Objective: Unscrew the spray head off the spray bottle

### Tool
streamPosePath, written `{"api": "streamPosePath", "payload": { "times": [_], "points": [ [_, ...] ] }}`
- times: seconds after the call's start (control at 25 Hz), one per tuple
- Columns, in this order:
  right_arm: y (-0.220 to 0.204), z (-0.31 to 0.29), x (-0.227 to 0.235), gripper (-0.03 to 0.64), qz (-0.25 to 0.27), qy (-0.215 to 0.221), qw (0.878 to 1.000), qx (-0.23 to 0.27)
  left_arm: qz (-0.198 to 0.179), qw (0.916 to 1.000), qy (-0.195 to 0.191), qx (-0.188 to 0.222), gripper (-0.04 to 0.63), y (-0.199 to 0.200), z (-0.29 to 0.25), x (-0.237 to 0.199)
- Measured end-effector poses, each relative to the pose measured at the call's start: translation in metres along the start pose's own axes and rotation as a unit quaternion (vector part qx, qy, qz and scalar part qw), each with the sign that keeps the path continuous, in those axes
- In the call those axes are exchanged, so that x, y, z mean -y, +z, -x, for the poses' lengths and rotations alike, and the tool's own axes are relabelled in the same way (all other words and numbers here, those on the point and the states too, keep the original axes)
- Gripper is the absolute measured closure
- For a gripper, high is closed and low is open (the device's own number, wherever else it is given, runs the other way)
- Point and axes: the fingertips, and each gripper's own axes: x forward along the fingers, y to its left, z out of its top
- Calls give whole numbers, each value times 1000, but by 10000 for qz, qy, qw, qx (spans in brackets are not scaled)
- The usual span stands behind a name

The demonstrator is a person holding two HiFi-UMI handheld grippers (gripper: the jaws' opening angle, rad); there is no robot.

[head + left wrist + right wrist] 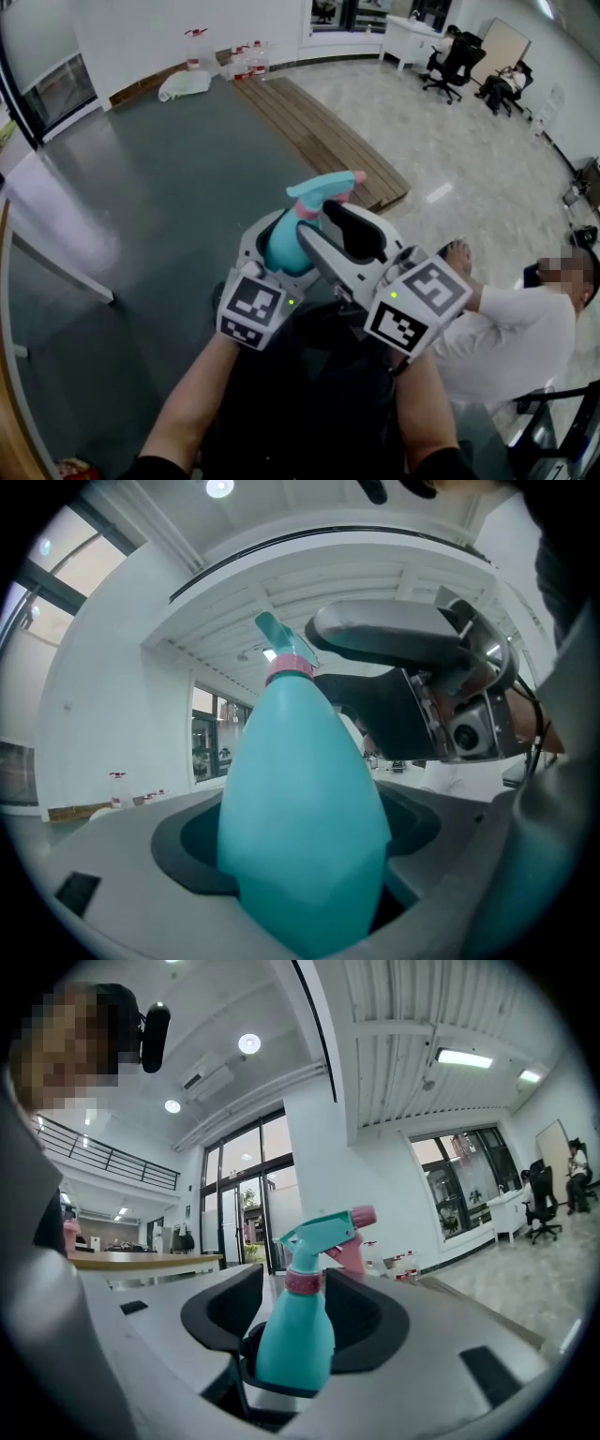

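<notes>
A teal spray bottle point(284, 248) with a teal spray head point(323, 190), pink collar and pink nozzle is held up in front of me. My left gripper point(279, 255) is shut on the bottle's body point(305, 827), which fills the space between its jaws. My right gripper point(335, 232) reaches in from the right at the height of the neck and head. In the right gripper view the bottle point(295, 1340) stands upright between the dark pads point(225, 1312), with gaps on both sides of the pink collar point(304, 1282). The right gripper point(298, 1321) is open.
A low wooden platform point(319, 131) lies on the dark grey floor beyond the bottle. A seated person in a white shirt point(511, 337) is close at the right. A white bag point(185, 84) and several bottles point(248, 58) sit by the far wall. Office chairs point(455, 61) stand at the back right.
</notes>
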Motion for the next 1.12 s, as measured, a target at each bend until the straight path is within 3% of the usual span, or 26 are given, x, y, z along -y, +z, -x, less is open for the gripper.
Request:
{"api": "streamPosePath", "payload": {
  "times": [0.32, 0.44, 0.56, 0.76, 0.92, 1.12],
  "points": [
    [5, 0, 3, 405, 119, 51, 9999, -53, -114, 9999, -115, -38, 160, 6, -5, 15],
    [6, 1, 8, 470, 165, 17, 9998, -72, -138, 9997, -203, -45, 160, 6, -5, 18],
    [8, 2, 9, 477, 211, 127, 9996, -100, -126, 9992, -369, -55, 160, 8, -6, 21],
    [9, 7, 2, 480, 239, 696, 9973, 11, -21, 9946, -1037, -8, 160, 11, 0, 32],
    [11, 14, -4, 483, 152, 1255, 9919, 87, 147, 9846, -1740, 36, 160, 15, 10, 46],
    [10, 20, -8, 483, 158, 1607, 9868, 90, 195, 9757, -2181, 23, 160, 14, 15, 55]
  ]
}}
